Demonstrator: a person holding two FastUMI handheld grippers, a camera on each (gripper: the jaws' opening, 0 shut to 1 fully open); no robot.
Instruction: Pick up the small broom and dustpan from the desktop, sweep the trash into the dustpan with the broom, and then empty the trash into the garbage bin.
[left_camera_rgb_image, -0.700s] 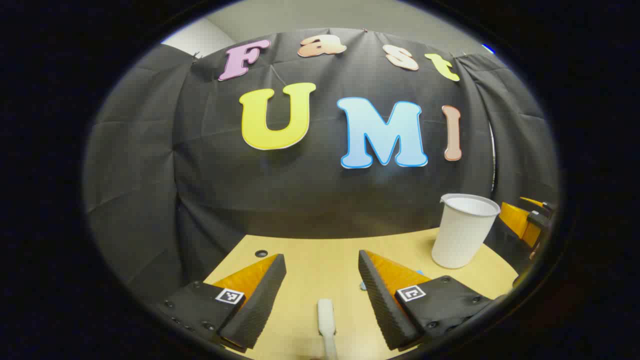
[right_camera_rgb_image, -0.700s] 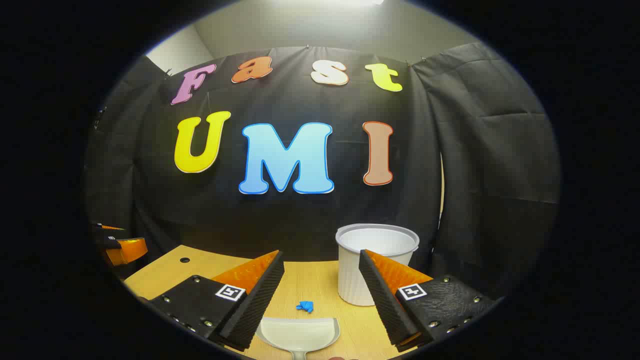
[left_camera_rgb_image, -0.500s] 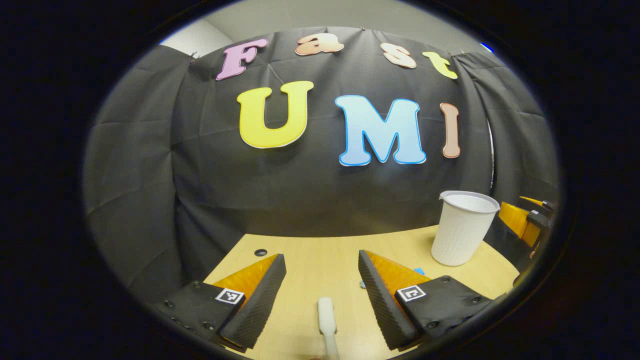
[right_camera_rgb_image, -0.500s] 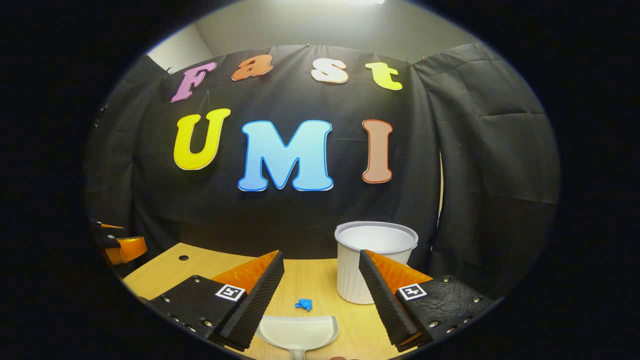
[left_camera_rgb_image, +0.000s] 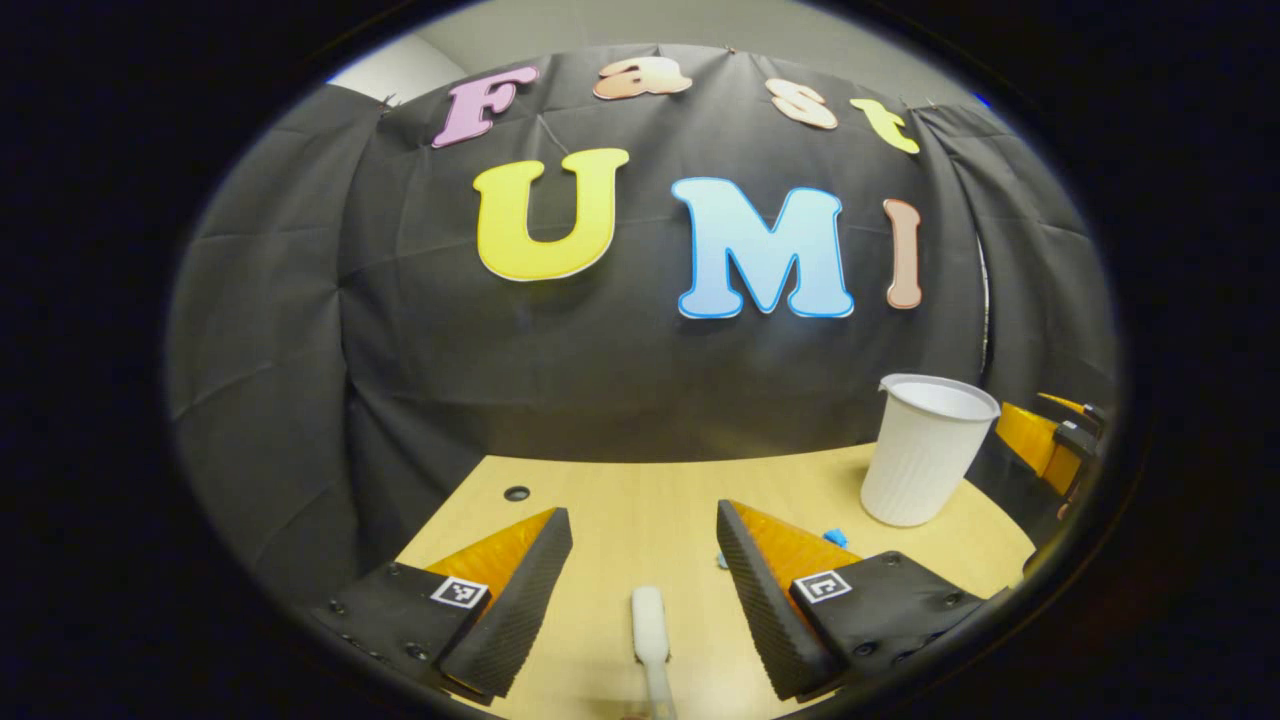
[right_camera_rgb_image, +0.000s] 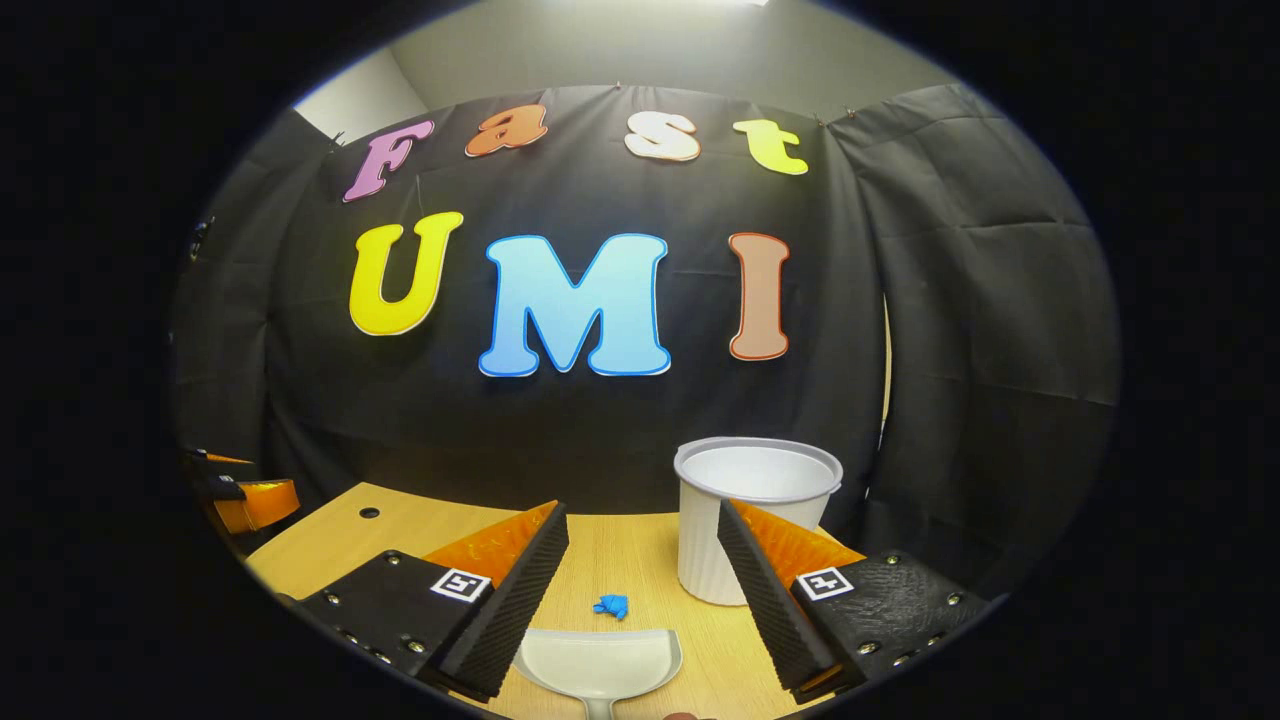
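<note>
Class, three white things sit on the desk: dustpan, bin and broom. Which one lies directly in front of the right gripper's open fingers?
The dustpan: its scoop lies flat between the right gripper fingers. The bin stands upright behind, and the broom lies before the left gripper.

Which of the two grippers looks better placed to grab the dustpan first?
Right. In the right gripper view the dustpan lies directly between the open right gripper, just short of the blue scrap. The left gripper is lined up over the broom instead.

On the table (right_camera_rgb_image: 640, 560), the scrap of trash (right_camera_rgb_image: 611, 606) lies left of the bin (right_camera_rgb_image: 757, 520) and nearer the camera. The dustpan (right_camera_rgb_image: 598, 662) lies nearer still, just before the trash. The broom (left_camera_rgb_image: 650, 625) lies well left of the bin.
</note>
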